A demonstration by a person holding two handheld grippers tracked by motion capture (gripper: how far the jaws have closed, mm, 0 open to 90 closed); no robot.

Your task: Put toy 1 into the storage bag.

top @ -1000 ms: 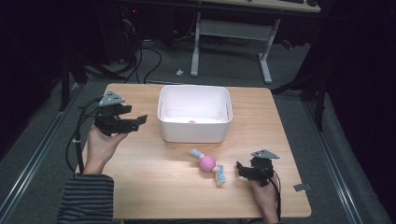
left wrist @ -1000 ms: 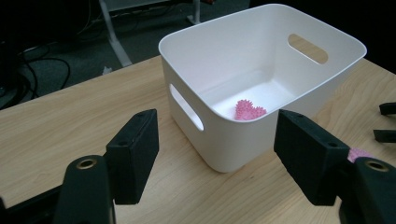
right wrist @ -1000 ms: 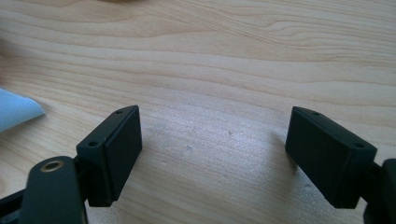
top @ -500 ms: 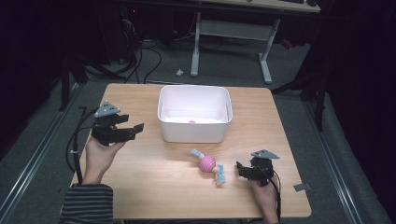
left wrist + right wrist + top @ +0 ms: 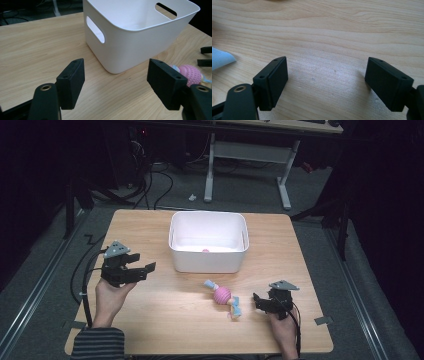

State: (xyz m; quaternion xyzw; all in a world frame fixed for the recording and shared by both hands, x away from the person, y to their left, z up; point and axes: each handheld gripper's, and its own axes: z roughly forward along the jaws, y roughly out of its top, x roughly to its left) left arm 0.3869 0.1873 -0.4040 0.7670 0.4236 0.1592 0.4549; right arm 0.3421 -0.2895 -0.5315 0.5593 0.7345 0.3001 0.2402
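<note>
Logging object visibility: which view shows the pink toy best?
The high view: the pink toy lies whole on the table. The left gripper view catches part of it behind a jaw; the right gripper view shows a pale blue corner, probably its end.

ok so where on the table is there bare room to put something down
Bare wood runs along the table's far-left corner beside the white bin, down the strip between the bin and the right edge, and across the near middle between the two hands. It is crowded in front of the bin, where the pink toy lies next to the right claw.
</note>
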